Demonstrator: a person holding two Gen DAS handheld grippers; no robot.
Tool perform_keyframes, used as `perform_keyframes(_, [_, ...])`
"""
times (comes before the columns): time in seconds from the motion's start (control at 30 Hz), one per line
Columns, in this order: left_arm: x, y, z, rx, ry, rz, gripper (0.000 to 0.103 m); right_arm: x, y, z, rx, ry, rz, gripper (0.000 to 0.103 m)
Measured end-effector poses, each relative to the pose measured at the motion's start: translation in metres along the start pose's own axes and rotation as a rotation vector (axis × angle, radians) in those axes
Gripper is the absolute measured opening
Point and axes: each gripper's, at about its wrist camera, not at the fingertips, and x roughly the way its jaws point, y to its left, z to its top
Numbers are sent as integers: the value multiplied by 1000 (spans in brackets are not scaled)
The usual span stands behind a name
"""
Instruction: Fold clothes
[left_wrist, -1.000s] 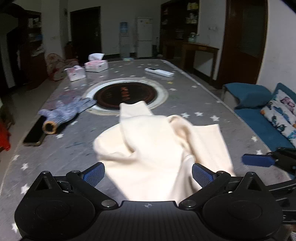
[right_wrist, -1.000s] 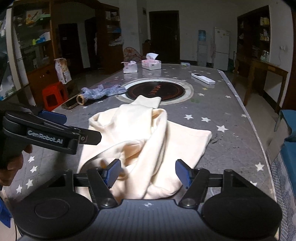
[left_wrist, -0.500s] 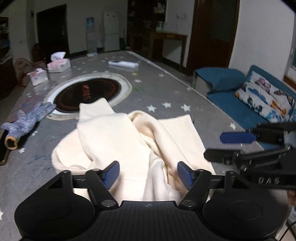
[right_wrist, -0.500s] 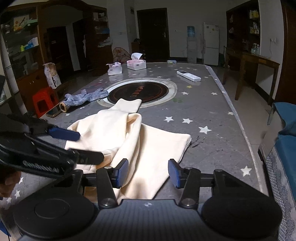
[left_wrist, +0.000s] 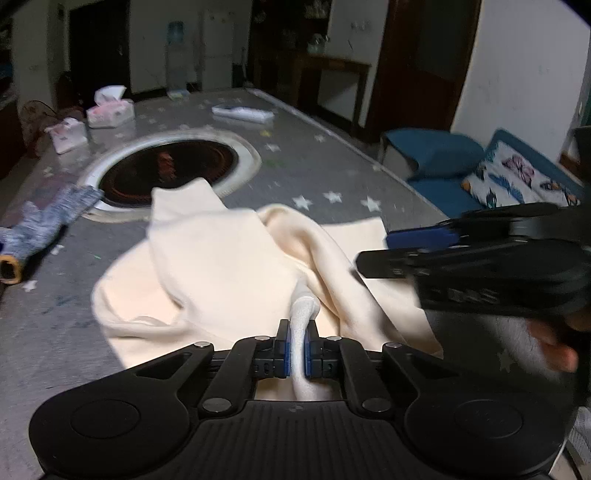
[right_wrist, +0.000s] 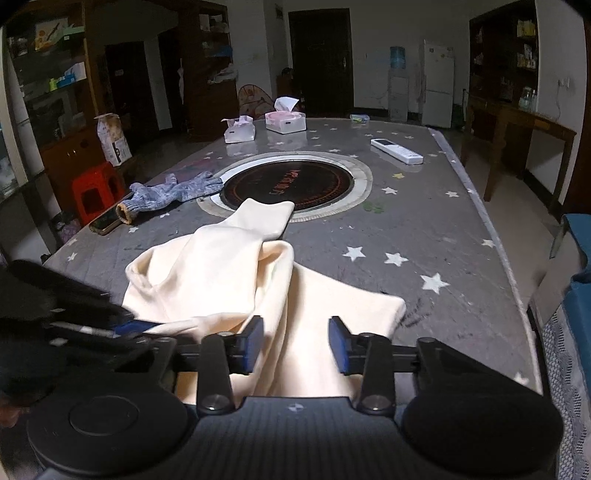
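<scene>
A cream garment (left_wrist: 221, 269) lies crumpled on the grey star-patterned table (left_wrist: 332, 173), one sleeve reaching toward the round black hotplate (left_wrist: 170, 171). My left gripper (left_wrist: 297, 349) is shut on a bunched fold of the garment's near edge. In the right wrist view the same cream garment (right_wrist: 229, 280) spreads in front of my right gripper (right_wrist: 296, 343), which is open with fabric lying between its blue pads (right_wrist: 255, 341). The right gripper also shows in the left wrist view as a blurred black body at right, fingertips over the cloth.
A blue-grey glove (right_wrist: 173, 192) and a phone (right_wrist: 105, 223) lie at the table's left. Two tissue boxes (right_wrist: 285, 120) and a white remote (right_wrist: 397, 150) sit at the far end. A red stool (right_wrist: 98, 188) stands left; a blue sofa (left_wrist: 491, 173) is right.
My left gripper went from open to shut on the garment's near fold. The right gripper moved in closer beside it and stays open.
</scene>
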Motion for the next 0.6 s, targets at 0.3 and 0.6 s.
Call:
perform_keyframes(0.3, [-53,29,-16,-112,-102,63,7,48,5,25,-28,38,-4,32])
perform_keyframes(0.6, [-92,61,-58,-238,-106,132,6,76,10,32,-50,71,-13,25])
